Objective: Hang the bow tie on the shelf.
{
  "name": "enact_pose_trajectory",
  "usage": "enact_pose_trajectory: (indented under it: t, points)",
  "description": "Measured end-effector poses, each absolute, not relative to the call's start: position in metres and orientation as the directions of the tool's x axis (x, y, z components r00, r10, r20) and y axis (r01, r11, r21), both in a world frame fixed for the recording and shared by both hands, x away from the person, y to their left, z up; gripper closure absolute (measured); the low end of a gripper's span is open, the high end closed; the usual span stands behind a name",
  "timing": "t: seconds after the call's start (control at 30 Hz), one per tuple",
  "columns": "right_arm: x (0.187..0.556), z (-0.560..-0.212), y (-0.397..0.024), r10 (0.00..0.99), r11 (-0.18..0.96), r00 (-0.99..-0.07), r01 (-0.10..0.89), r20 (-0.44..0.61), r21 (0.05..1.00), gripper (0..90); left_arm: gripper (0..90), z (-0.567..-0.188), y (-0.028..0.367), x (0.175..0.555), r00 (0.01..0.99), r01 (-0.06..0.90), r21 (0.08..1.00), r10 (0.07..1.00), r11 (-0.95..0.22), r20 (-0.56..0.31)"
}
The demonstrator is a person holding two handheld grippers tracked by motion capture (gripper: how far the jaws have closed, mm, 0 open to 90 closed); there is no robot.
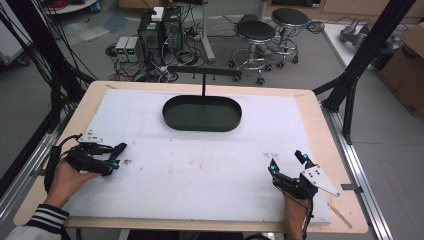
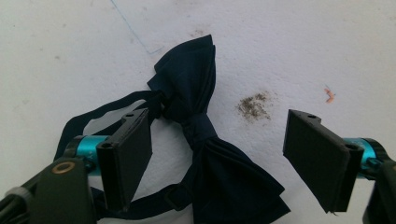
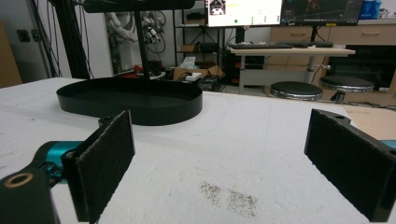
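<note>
**Left tongs spread over a navy bow tie, right tongs idle**

At the left edge of the tabletop, a hand in a striped cuff holds the left tongs low over the white foam sheet that covers the wooden top. In the left gripper view, the left tongs hang directly above a navy bow tie that lies flat on the sheet. The jaws are parted, with the tie's knot and one wing between them. The left pad sits just beside the knot, over the tie's strap, which loops off to the left; the right pad stands clear of the fabric. Neither pad presses on the tie, so it is not gripped. A brownish smudge marks the sheet just right of the knot.

Toward the middle and far side of the sheet stands a black oval tray, with a thin post rising behind it to a crossbar.

At the right, the other hand holds the right tongs near the front edge, well apart from the bow tie. In the right gripper view, the right tongs are released, jaws wide with nothing between them, pointing across the sheet toward the black oval tray.
</note>
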State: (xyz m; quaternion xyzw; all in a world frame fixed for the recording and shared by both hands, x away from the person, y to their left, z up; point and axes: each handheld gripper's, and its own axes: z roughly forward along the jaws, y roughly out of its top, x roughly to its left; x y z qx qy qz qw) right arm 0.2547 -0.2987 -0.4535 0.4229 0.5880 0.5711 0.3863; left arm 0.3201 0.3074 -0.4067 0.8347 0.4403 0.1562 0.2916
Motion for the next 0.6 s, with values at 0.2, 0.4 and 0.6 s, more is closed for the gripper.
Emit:
enact_pose_trajectory:
  t: [0.2, 0.4, 0.6]
  points:
    - [0.2543, -0.4536, -0.2987, 0.939, -0.012, -0.342, 0.055, 0.030, 0.998, 7.5, 24.2, -0.4098, 0.3054, 0.3234, 0.554, 0.656, 0.608, 0.832, -0.446, 0.012]
    - [0.2544, -0.4536, -0.2989, 0.940, -0.013, -0.341, 0.055, 0.031, 0.998, 7.5, 25.3, -0.4114, 0.3026, 0.3238, 0.552, 0.677, 0.579, 0.834, -0.454, 0.009]
    - [0.2540, -0.4536, -0.2987, 0.941, -0.016, -0.338, 0.060, 0.036, 0.998, 7.5, 30.6, -0.4123, 0.3021, 0.3256, 0.546, 0.695, 0.560, 0.838, -0.451, -0.004]
